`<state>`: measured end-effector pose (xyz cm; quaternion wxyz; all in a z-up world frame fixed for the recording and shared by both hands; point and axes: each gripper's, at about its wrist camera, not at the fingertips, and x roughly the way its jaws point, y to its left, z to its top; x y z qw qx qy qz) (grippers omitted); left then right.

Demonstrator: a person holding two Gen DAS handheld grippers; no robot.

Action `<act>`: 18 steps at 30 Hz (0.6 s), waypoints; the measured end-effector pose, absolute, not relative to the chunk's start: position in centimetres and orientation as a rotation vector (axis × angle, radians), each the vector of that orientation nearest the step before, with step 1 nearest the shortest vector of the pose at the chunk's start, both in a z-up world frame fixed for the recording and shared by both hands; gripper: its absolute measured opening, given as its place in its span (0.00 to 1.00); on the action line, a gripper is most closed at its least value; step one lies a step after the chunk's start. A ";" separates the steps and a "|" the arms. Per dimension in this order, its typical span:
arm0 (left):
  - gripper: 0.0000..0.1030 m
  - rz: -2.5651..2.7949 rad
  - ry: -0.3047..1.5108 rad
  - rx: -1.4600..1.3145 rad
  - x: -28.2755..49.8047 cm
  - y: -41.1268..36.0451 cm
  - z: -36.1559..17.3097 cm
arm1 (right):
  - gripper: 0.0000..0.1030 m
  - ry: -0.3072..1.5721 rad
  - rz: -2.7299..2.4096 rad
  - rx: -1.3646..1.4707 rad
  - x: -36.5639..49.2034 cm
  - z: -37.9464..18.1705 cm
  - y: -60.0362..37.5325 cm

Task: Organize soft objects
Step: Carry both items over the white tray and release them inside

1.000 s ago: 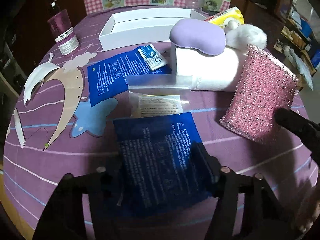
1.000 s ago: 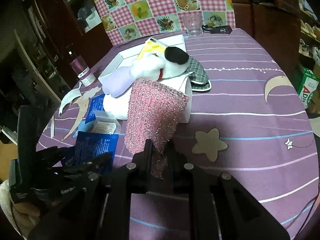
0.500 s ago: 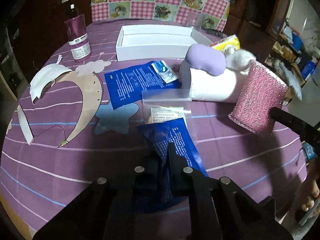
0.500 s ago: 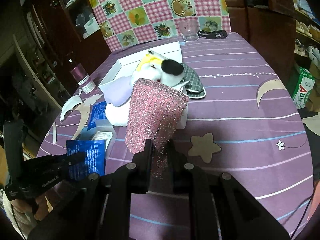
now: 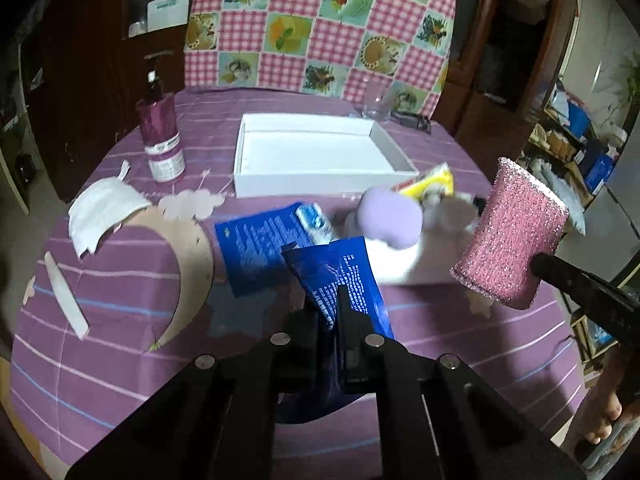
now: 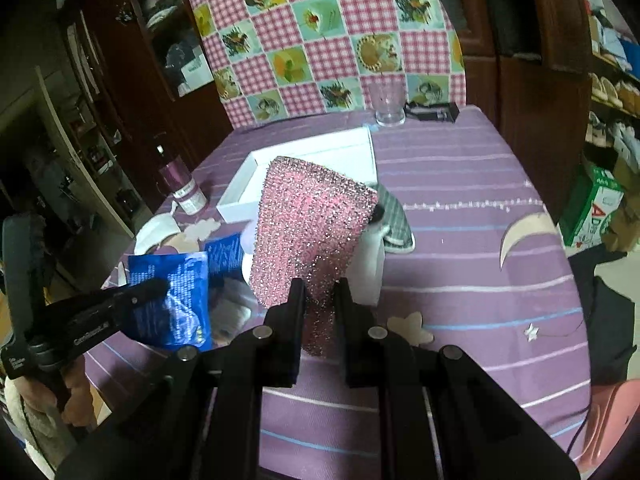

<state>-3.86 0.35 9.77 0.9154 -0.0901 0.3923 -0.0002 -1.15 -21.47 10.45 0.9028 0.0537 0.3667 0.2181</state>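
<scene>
The left tongs (image 5: 329, 308) pinch a blue packet (image 5: 344, 276) above the purple tabletop (image 5: 120, 360), the right tongs (image 6: 320, 300) clamp a glittery pink sponge (image 6: 308, 240) that hides most of the white box (image 6: 304, 160), and the soft pile (image 5: 396, 220) behind is blurred.

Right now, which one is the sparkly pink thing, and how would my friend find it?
Start at the round table with the purple cloth and find the white tray near its middle. In front of that tray, lifted above the cloth, the sparkly pink scrubber is pinched by its lower end in the right gripper. It is the only glittery pink thing; the packet beside it is flat, blue and printed.
</scene>
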 end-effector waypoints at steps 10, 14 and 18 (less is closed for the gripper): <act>0.05 0.010 0.704 -0.269 3.9 2.6 14.9 | 0.15 0.758 0.484 0.183 6.6 17.2 -19.2; 0.05 -0.027 0.664 -0.313 8.3 3.5 16.3 | 0.15 0.779 0.494 0.278 11.8 18.7 -18.2; 0.05 -0.032 0.616 -0.344 12.5 4.2 16.8 | 0.16 0.801 0.538 0.376 17.3 18.9 -17.7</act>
